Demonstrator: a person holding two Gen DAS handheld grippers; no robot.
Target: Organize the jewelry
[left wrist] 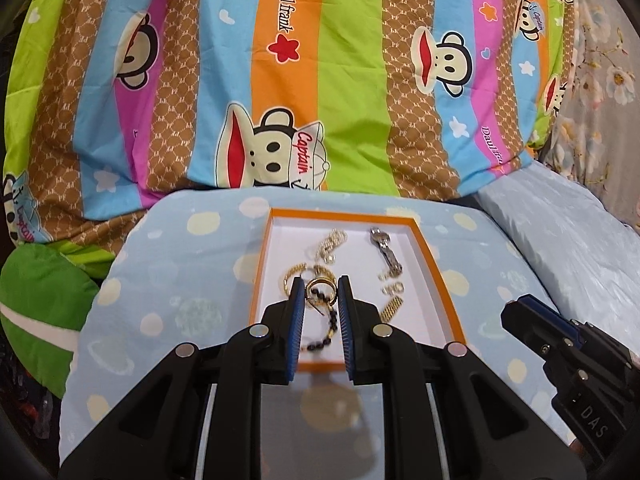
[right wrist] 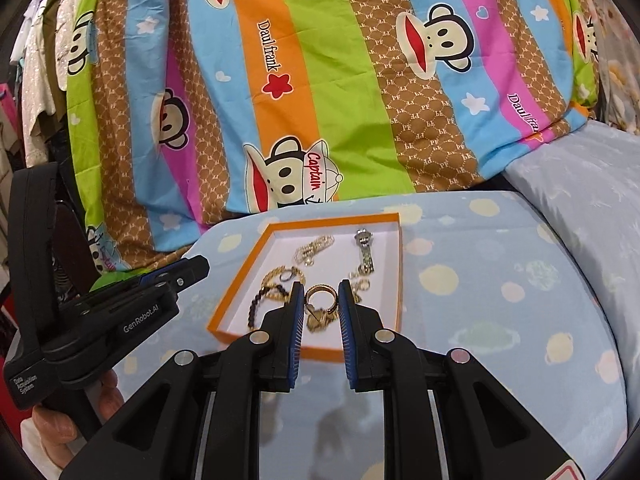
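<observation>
An orange-rimmed white tray (left wrist: pixel 444 280) (right wrist: pixel 228 316) lies on a light blue dotted cushion. It holds gold chains (left wrist: pixel 331 245) (right wrist: pixel 314 249), a silver watch (left wrist: pixel 386 250) (right wrist: pixel 365 254), a gold ring (left wrist: pixel 320 287) (right wrist: pixel 320 294), a black bead bracelet (left wrist: pixel 332 322) (right wrist: pixel 258 306) and small gold pieces (left wrist: pixel 391 307). My left gripper (left wrist: pixel 320 280) is open above the tray's near half, its jaws either side of the ring and beads. My right gripper (right wrist: pixel 320 285) is open above the tray's near edge, framing the ring; it also shows in the left wrist view (left wrist: pixel 516 312).
A striped cartoon-monkey quilt (left wrist: pixel 320 80) (right wrist: pixel 320 80) rises behind the cushion (left wrist: pixel 180 300) (right wrist: pixel 500 300). A pale blue pillow (left wrist: pixel 560 232) (right wrist: pixel 580 192) lies at the right. A green cushion (left wrist: pixel 40 304) sits at the left. Hanging clothes (right wrist: pixel 36 80) are at far left.
</observation>
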